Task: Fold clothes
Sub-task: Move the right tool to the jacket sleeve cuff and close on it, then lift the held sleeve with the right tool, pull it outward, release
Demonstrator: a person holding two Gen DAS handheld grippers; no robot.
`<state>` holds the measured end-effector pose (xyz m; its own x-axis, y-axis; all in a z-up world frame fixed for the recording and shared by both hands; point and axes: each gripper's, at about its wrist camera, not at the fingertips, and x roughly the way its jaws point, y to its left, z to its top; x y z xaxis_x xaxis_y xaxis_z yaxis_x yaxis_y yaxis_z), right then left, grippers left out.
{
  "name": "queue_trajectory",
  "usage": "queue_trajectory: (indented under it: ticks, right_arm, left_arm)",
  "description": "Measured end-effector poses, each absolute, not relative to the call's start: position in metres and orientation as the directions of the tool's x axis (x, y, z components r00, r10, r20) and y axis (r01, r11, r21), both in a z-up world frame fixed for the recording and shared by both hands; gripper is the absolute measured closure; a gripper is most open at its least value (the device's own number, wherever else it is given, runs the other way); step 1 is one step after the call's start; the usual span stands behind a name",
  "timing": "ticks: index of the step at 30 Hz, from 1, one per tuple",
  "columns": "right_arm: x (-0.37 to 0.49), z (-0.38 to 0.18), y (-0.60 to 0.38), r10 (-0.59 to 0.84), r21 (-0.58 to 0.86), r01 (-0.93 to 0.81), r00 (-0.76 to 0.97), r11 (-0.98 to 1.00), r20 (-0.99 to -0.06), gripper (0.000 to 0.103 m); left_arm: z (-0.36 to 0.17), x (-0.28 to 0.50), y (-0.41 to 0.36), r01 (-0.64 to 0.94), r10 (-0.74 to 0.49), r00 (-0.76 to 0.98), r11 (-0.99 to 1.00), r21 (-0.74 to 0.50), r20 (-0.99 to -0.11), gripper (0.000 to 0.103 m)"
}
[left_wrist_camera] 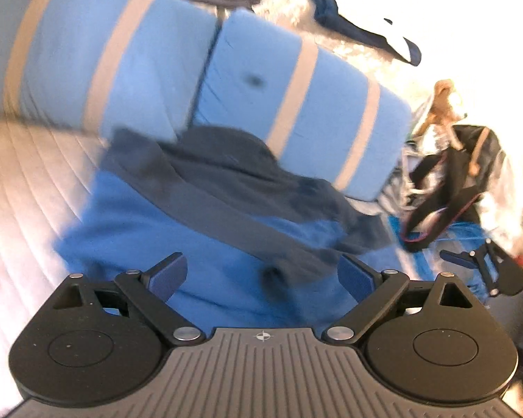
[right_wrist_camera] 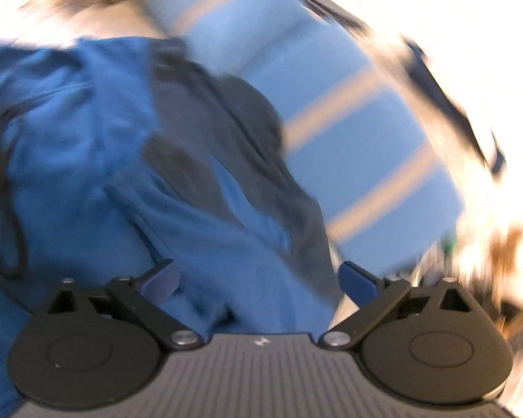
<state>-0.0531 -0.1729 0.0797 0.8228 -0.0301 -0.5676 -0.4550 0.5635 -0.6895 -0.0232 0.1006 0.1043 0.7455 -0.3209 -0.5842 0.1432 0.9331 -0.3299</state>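
A: Where's the bright blue fleece garment with the dark grey collar (left_wrist_camera: pixel 198 230)?

B: Right under and ahead of your left gripper (left_wrist_camera: pixel 261 275), spread on the white quilted bedcover (left_wrist_camera: pixel 28 174). Jaws are wide apart, nothing pinched.

A: And the other one?

B: Your right gripper (right_wrist_camera: pixel 258 278) is spread too, blue fleece below its fingers, not clamped. Light blue tan-striped cushions (left_wrist_camera: pixel 307 104) sit beyond.
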Motion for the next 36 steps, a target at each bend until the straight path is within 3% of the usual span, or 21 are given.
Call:
queue_trajectory:
  ticks: [2,5,12,16,22,23,24,26,36]
  right_arm:
    - [-0.044,0.075,-0.152,0.038,-0.669,-0.553,0.784,0.497,-0.62,0.018]
    - [-0.03,0.057,-0.134,0.082,-0.63,-0.643,0.725,0.436,-0.683,0.032]
    - [-0.011,0.031,-0.119,0.111,-0.557,-0.694,0.666,0.456,-0.738,0.037]
    - [-0.011,0.023,-0.113,0.117,-0.541,-0.707,0.65,0.455,-0.751,0.042]
    - [-0.001,0.018,-0.113,0.117,-0.507,-0.709,0.63,0.491,-0.768,0.059]
    - [0.001,0.019,-0.115,0.125,-0.492,-0.708,0.625,0.506,-0.771,0.071]
    - [0.002,0.02,-0.116,0.135,-0.476,-0.707,0.62,0.523,-0.773,0.08]
    - [0.004,0.023,-0.12,0.15,-0.459,-0.692,0.627,0.557,-0.764,0.084]
    - [0.014,0.062,-0.139,0.175,-0.469,-0.576,0.736,0.67,-0.654,0.088]
  left_arm:
    - [0.105,-0.019,0.11,0.13,-0.288,0.749,0.947,-0.293,-0.597,0.008]
    - [0.101,-0.021,0.121,0.098,-0.268,0.749,0.949,-0.299,-0.606,0.008]
    - [0.089,-0.03,0.114,0.042,-0.209,0.719,0.965,-0.258,-0.663,0.007]
    - [0.083,-0.028,0.105,0.046,-0.202,0.734,0.967,-0.249,-0.648,0.007]
    - [0.068,-0.021,0.099,0.01,-0.204,0.719,0.959,-0.283,-0.664,0.007]
    - [0.065,-0.022,0.1,0.008,-0.208,0.724,0.956,-0.293,-0.658,0.007]
    - [0.062,-0.023,0.1,0.006,-0.212,0.729,0.953,-0.303,-0.651,0.007]
    - [0.056,-0.024,0.1,0.001,-0.216,0.737,0.948,-0.319,-0.64,0.007]
    - [0.048,-0.021,0.101,-0.027,-0.215,0.719,0.942,-0.336,-0.661,0.007]
